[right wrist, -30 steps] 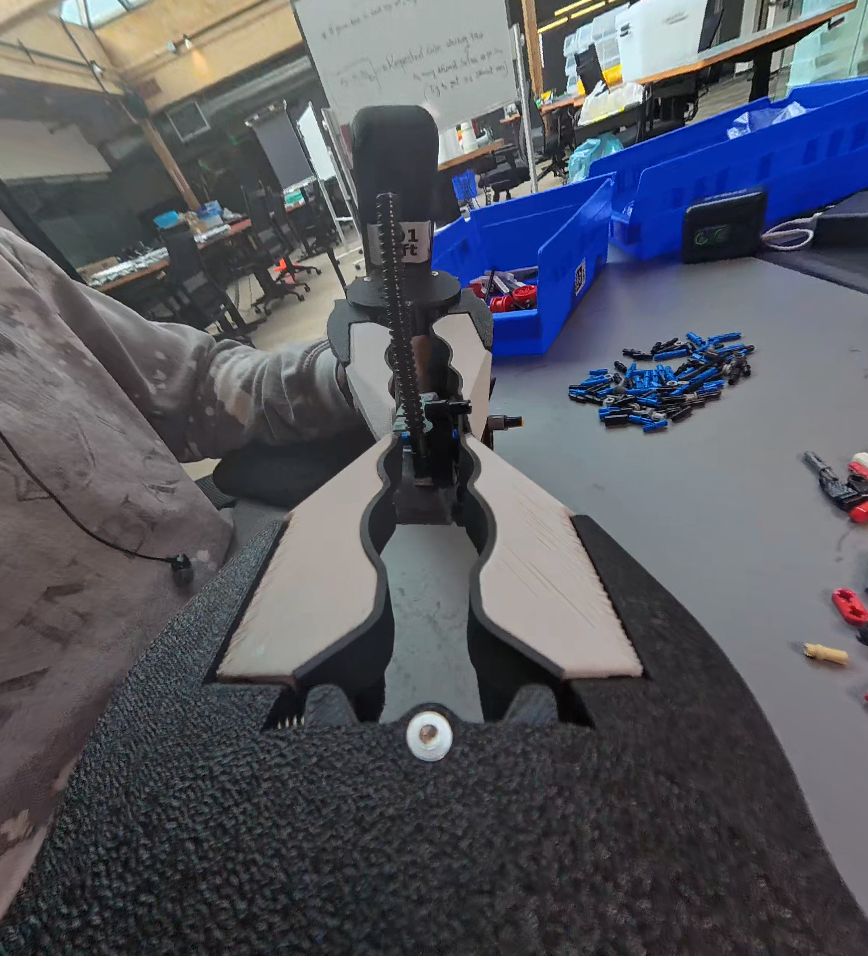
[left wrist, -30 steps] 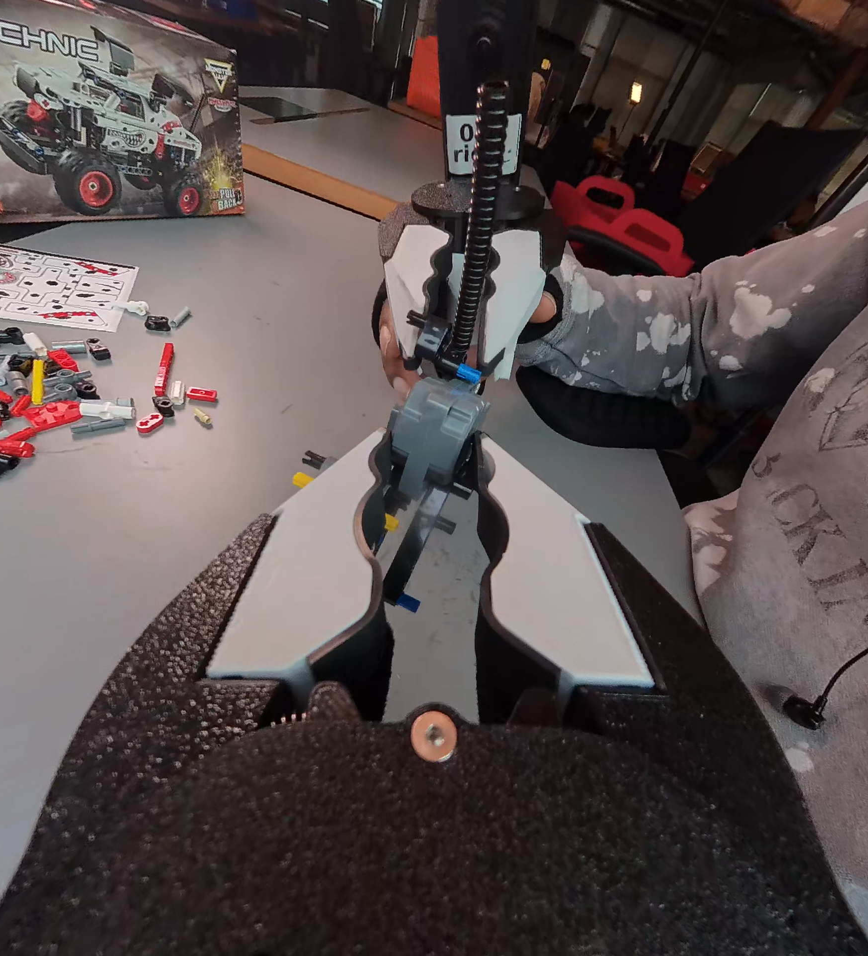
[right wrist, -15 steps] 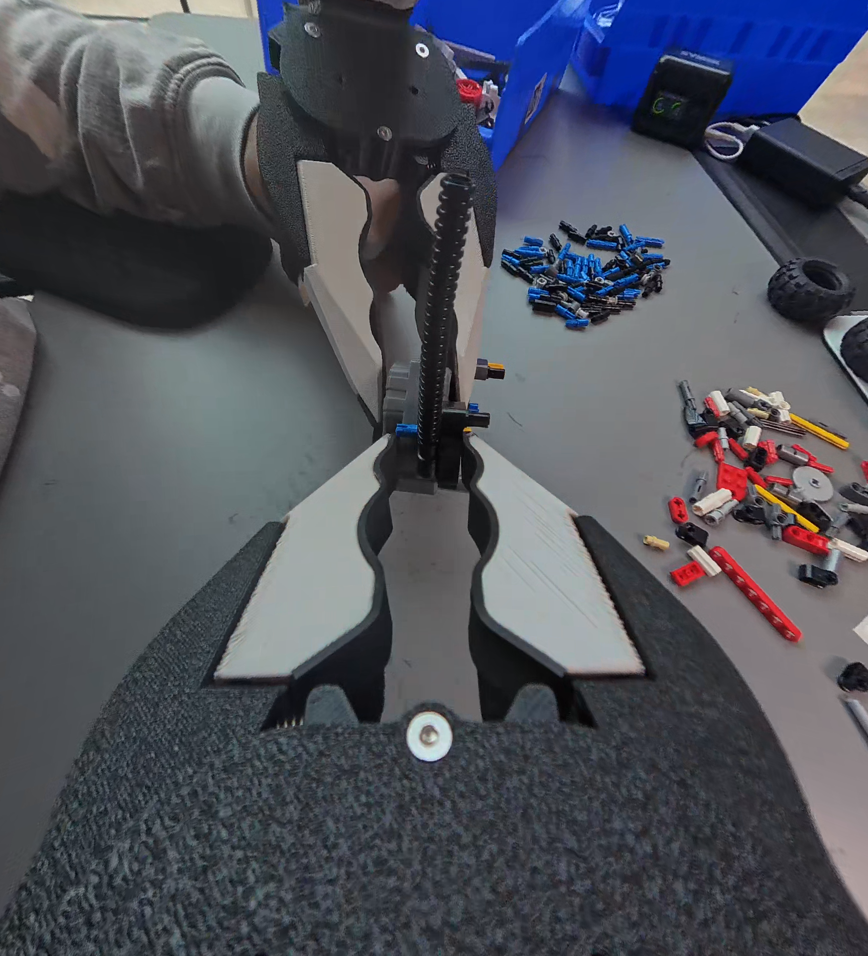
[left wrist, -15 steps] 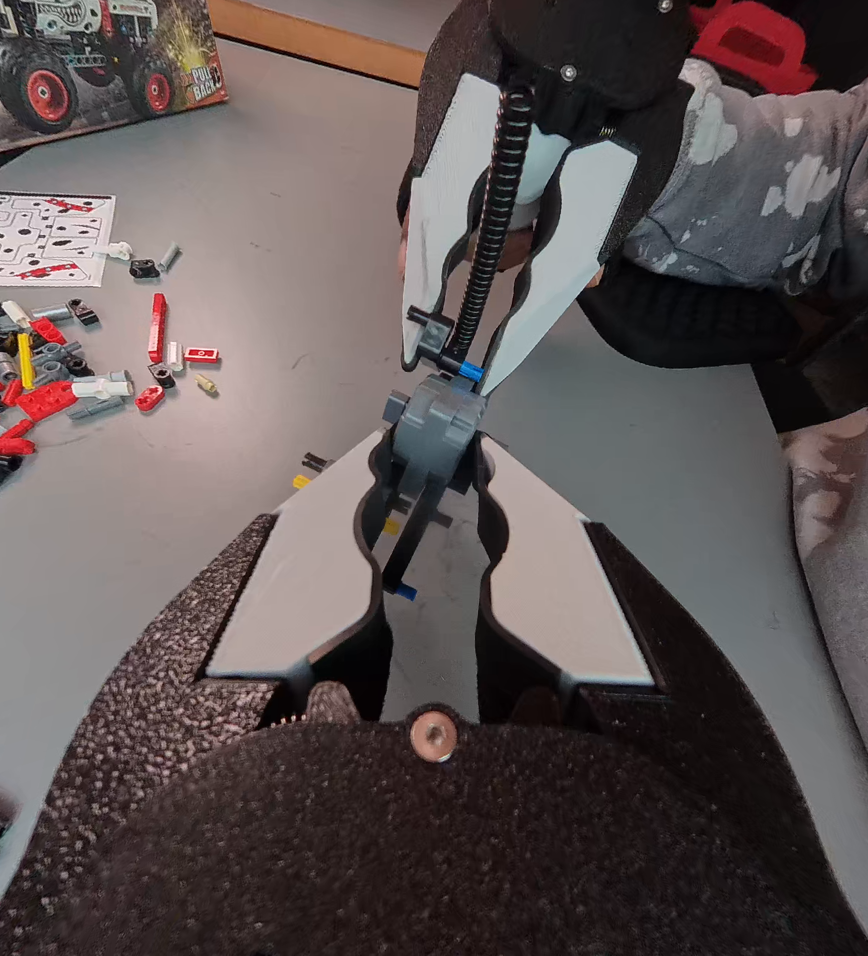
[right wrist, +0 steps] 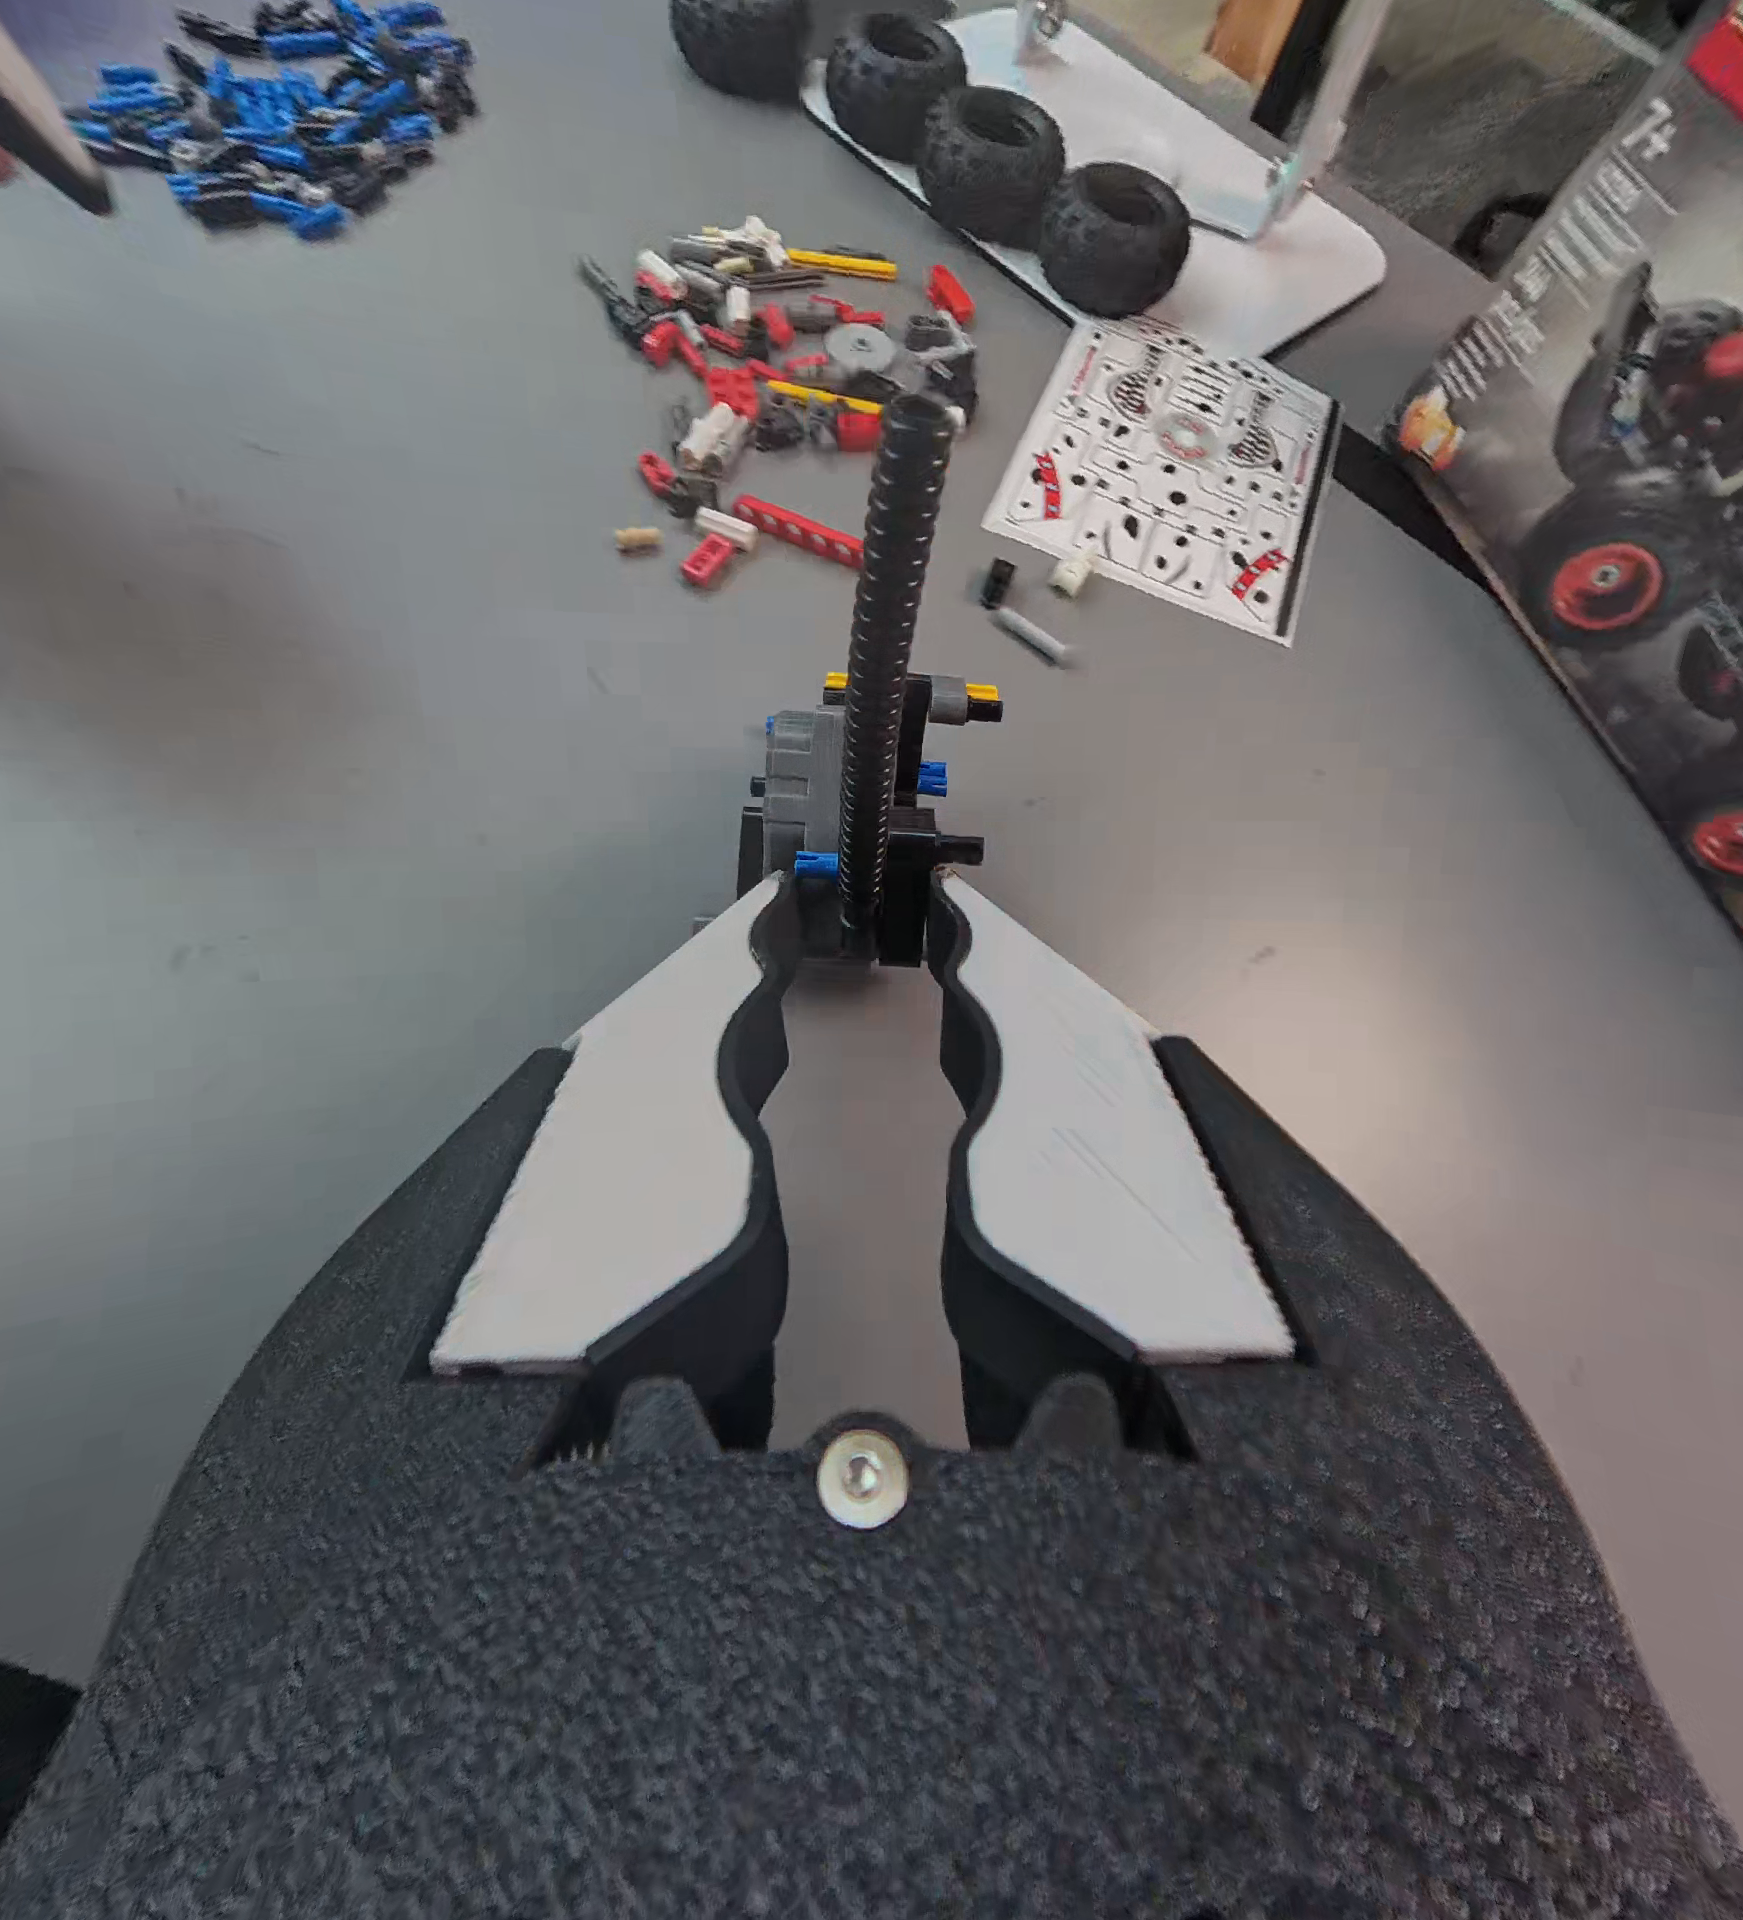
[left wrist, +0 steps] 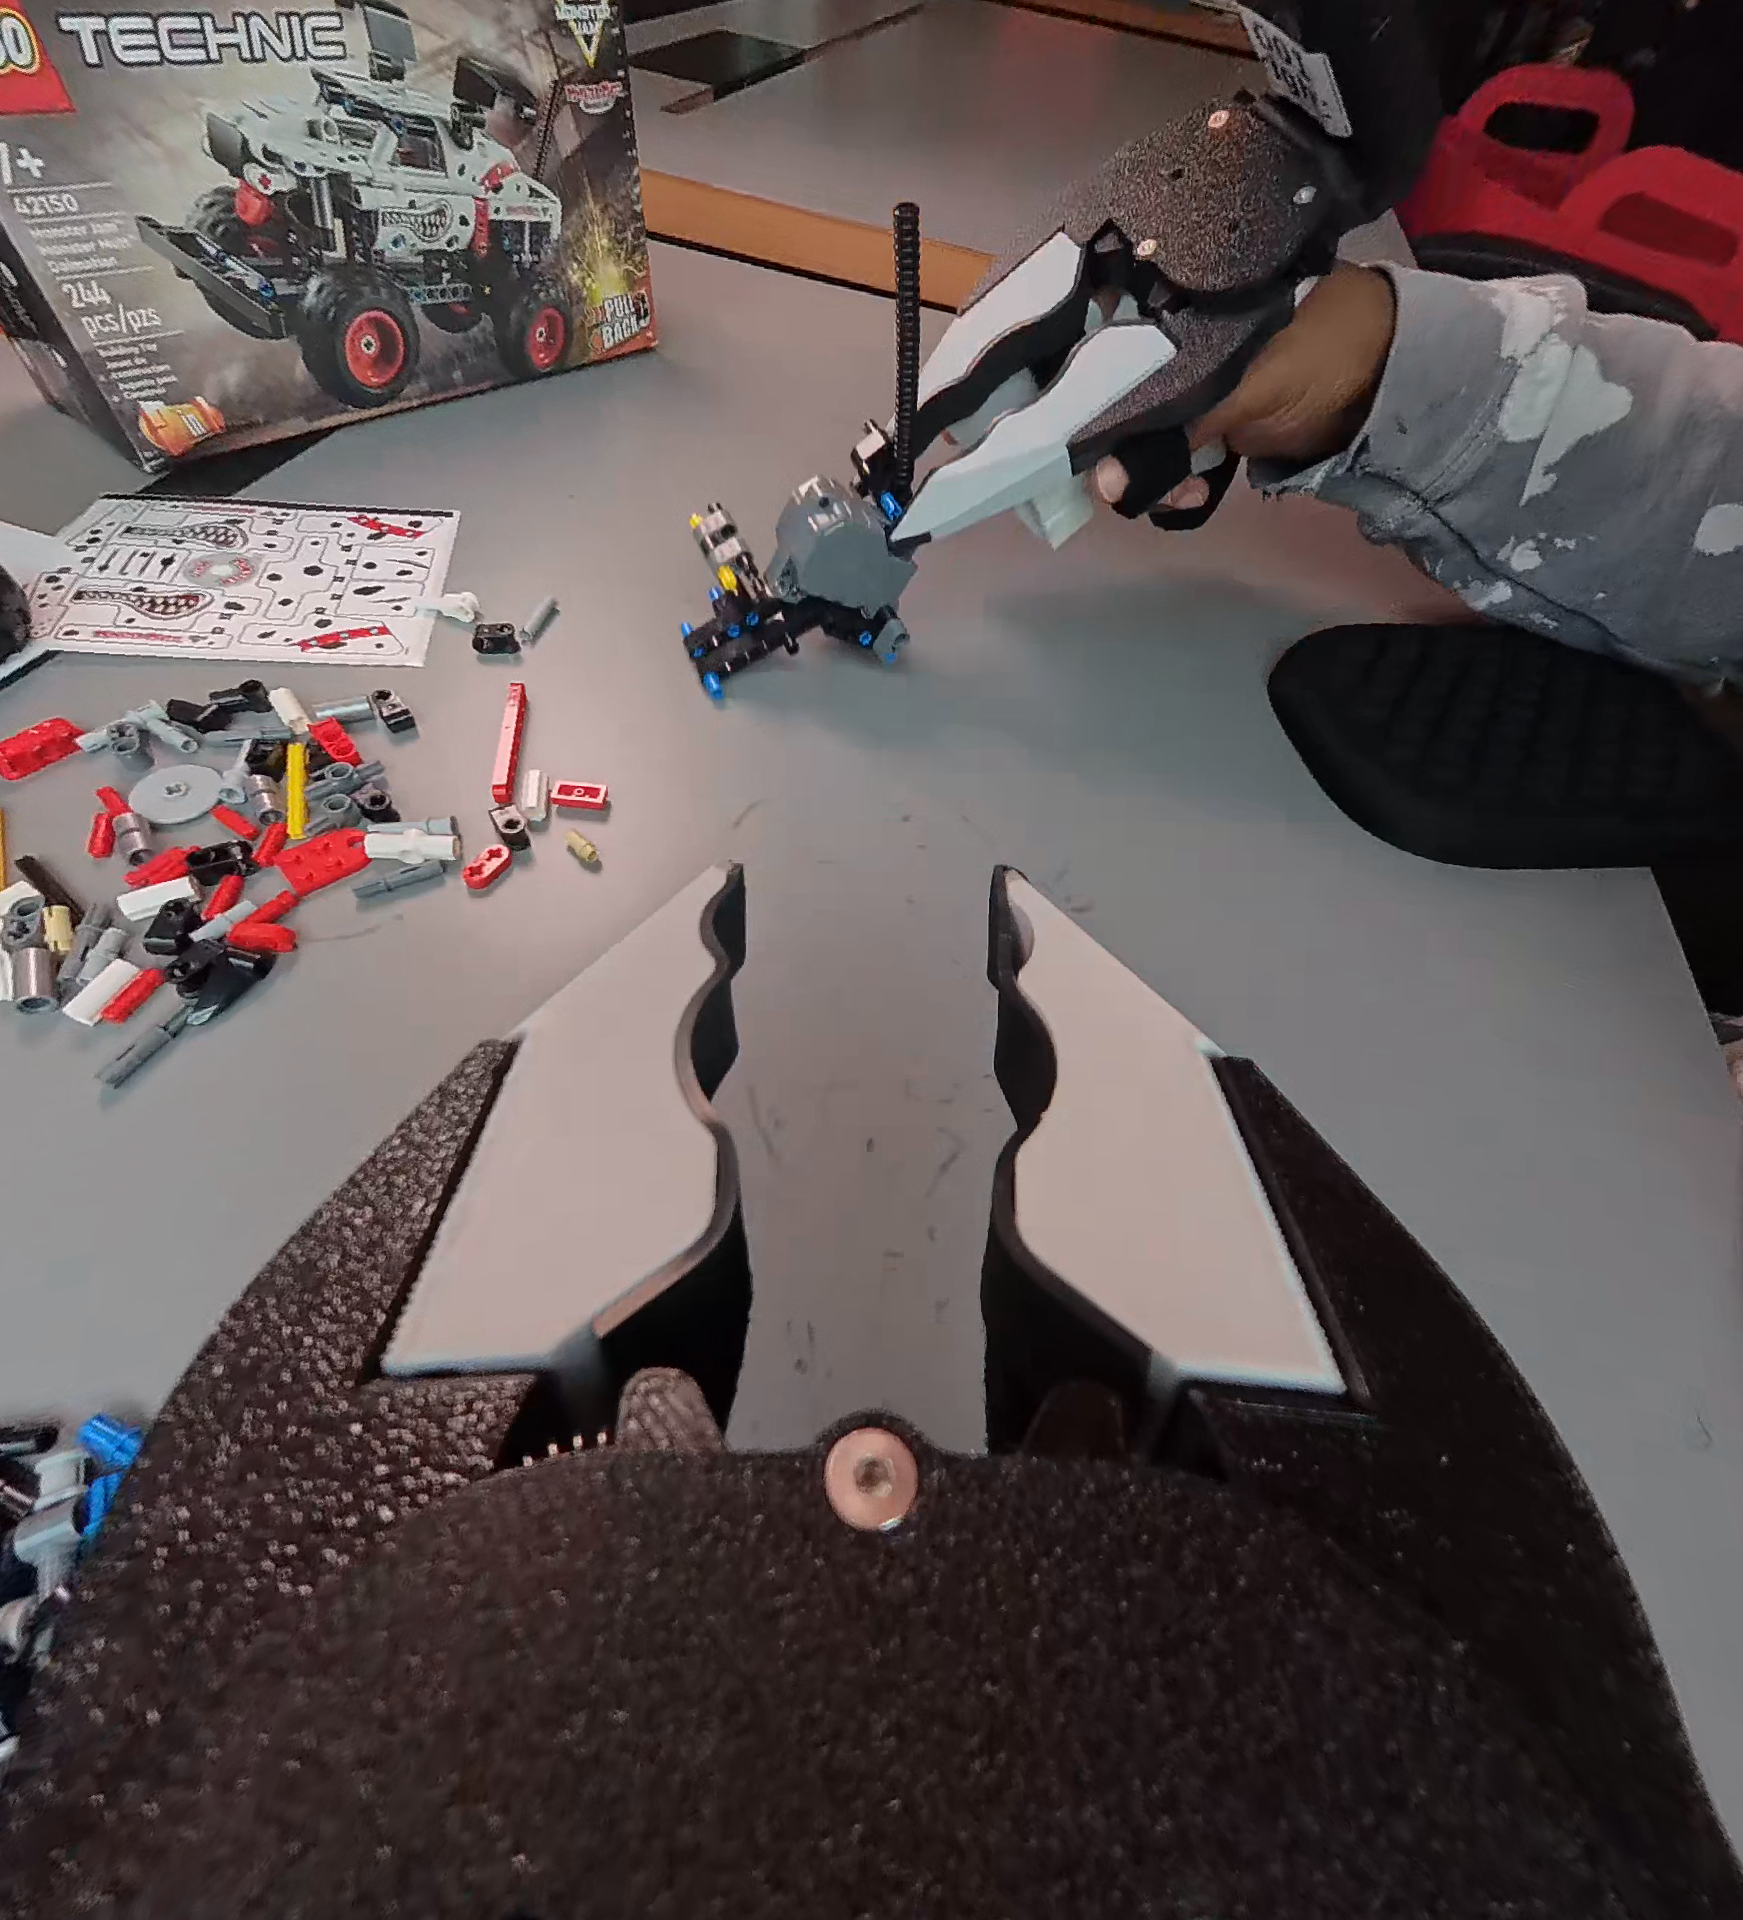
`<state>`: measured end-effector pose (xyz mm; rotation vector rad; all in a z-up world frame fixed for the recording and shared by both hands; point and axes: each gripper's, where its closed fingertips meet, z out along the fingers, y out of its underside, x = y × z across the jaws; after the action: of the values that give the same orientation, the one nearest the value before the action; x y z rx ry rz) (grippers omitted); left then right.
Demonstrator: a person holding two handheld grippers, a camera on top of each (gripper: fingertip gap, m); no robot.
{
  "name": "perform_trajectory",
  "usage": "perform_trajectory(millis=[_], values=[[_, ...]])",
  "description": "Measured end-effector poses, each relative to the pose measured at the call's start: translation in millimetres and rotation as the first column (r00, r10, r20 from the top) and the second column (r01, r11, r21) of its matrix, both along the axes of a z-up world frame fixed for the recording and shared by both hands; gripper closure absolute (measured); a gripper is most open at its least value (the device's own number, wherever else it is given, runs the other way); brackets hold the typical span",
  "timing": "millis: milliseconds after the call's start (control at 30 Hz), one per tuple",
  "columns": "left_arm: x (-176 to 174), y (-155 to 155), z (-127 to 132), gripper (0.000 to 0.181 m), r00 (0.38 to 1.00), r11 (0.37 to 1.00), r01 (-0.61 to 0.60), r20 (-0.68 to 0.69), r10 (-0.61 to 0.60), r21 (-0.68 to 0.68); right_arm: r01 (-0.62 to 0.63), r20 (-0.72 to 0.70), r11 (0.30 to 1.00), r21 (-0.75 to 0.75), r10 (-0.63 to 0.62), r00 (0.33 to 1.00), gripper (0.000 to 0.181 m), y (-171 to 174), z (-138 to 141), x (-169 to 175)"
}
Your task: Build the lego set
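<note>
The partly built lego assembly [left wrist: 825,566], a grey block with black and blue pieces and a long black ribbed tube [left wrist: 905,332], sits low on the grey table [left wrist: 1106,790]. My right gripper [left wrist: 890,488] is shut on its black end. In the right wrist view the right gripper [right wrist: 859,899] clamps the black piece, with the ribbed tube [right wrist: 893,644] rising in front and the grey block [right wrist: 799,790] to the left. My left gripper [left wrist: 865,883] is open and empty, well back from the assembly.
A pile of loose red, grey, black and yellow parts [left wrist: 223,831] lies left, also in the right wrist view [right wrist: 794,353]. Sticker sheet [left wrist: 243,582], set box [left wrist: 306,208], black tyres [right wrist: 992,156] on a white tray [right wrist: 1293,249], blue pins [right wrist: 275,114], black padded rest [left wrist: 1532,748]. My hands' fingertips stand some 20 centimetres from each other.
My left gripper has opened, let go of the assembly and drawn back. The right gripper has kept hold and swung the assembly down to the table, toward the box.
</note>
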<state>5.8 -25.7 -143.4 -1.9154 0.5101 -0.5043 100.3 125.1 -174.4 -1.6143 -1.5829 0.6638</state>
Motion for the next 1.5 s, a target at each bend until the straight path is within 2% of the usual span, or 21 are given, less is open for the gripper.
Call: perform_trajectory(millis=[33,133,267,633,1133,1500], values=[[-1.7,-2.3,-1.3,0.135,1.0,1.0,-0.008,0.001,0.008,0.0,0.03,0.008,1.0,0.0,-0.03,1.0,0.157,14.1,-1.1,8.1],[-3.9,-6.8,-3.3,0.135,1.0,1.0,-0.018,0.008,0.018,-0.005,0.092,0.029,0.996,-0.017,-0.091,0.995,0.157,42.6,-5.3,24.1],[-5.1,-7.1,-2.7,0.135,1.0,1.0,-0.023,0.02,0.023,-0.005,0.123,0.044,0.992,-0.009,-0.123,0.991,0.157,53.1,-12.8,27.2],[-5.7,-7.5,-7.6,0.136,0.999,1.0,-0.017,0.029,0.017,-0.02,0.143,-0.003,0.99,-0.012,-0.143,0.99,0.152,52.8,-12.4,23.3],[-3.4,-7.4,-9.4,0.136,1.0,1.0,-0.01,0.029,0.01,-0.024,0.141,0.003,0.99,-0.017,-0.141,0.99,0.14,51.7,-16.6,25.2],[-1.3,-8.0,-12.0,0.136,1.0,1.0,-0.001,0.023,0.002,-0.031,0.145,0.021,0.989,-0.029,-0.144,0.989,0.149,50.3,-25.6,27.4]])
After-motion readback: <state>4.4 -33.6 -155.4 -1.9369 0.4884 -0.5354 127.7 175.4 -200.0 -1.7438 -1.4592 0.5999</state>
